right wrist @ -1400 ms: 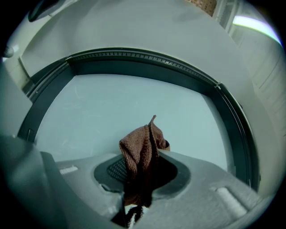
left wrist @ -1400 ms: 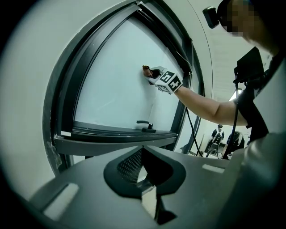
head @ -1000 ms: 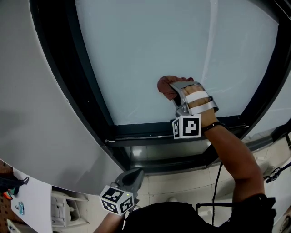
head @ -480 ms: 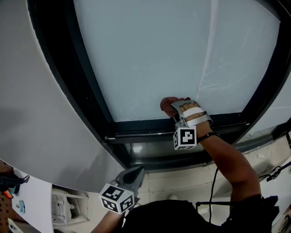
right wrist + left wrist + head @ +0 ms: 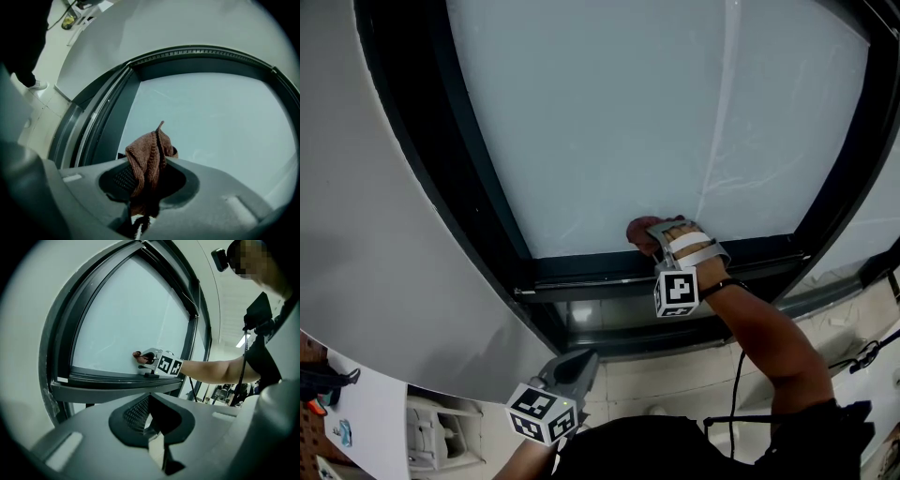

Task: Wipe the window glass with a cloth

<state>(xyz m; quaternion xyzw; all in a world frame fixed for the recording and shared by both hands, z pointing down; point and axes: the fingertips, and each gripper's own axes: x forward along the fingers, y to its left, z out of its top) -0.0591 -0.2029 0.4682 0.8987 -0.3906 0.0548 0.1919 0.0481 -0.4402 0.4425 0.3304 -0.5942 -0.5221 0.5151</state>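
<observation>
The frosted window glass (image 5: 656,122) fills the upper part of the head view. A brown knitted cloth (image 5: 637,232) is pressed on the pane just above the bottom frame bar, with my right gripper (image 5: 654,234) shut on it. In the right gripper view the cloth (image 5: 147,157) bunches up between the jaws against the glass (image 5: 215,117). My left gripper (image 5: 574,367) hangs low near my body, away from the window, with its jaws together and nothing in them. From the left gripper view the cloth (image 5: 137,355) and the right gripper (image 5: 148,357) show at the pane's lower edge.
A dark window frame (image 5: 609,272) runs round the pane, with a ledge (image 5: 628,314) below it. A pale wall (image 5: 375,234) curves down at the left. A black cable (image 5: 739,375) hangs beside my right arm. Pale floor tiles (image 5: 675,380) lie beneath.
My right gripper has slid the cloth down the glass to the bottom frame bar, ending slightly left. The left gripper has stayed where it was.
</observation>
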